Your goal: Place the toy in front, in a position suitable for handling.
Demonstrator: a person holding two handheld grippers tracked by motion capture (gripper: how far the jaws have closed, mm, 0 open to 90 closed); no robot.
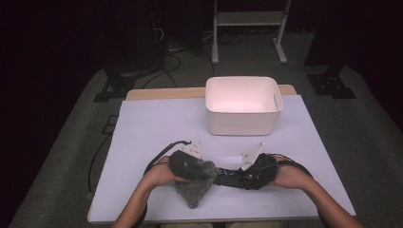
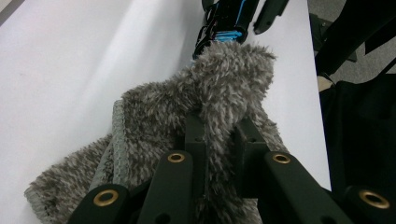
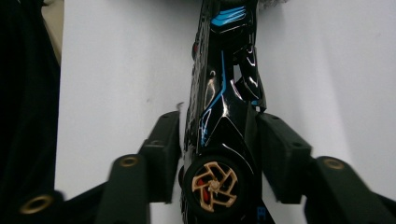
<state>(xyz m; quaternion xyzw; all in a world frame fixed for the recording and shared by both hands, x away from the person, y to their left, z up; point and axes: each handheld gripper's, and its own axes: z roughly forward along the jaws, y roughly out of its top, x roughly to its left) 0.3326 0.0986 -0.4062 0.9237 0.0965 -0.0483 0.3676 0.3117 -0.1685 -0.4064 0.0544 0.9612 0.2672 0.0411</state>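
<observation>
grey cloth [image 2: 224, 88] wiping toy car [image 3: 224, 116]

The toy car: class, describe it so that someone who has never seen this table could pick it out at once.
Start at the white tub at the far side of the table, then come down to the near edge, where the two hands meet. The toy car lies between the right tongs, beside a fluffy grey cloth. It is glossy black with blue stripes and a gold-spoked wheel.

White bin [image 1: 242, 124] sits at the far side of my table [image 1: 142, 142], well apart from my work, open top, looks empty (inside washed out by glare). White stand frame [image 1: 249, 21] and cables [image 1: 166, 52] on the floor [image 1: 71, 142] beyond.
</observation>
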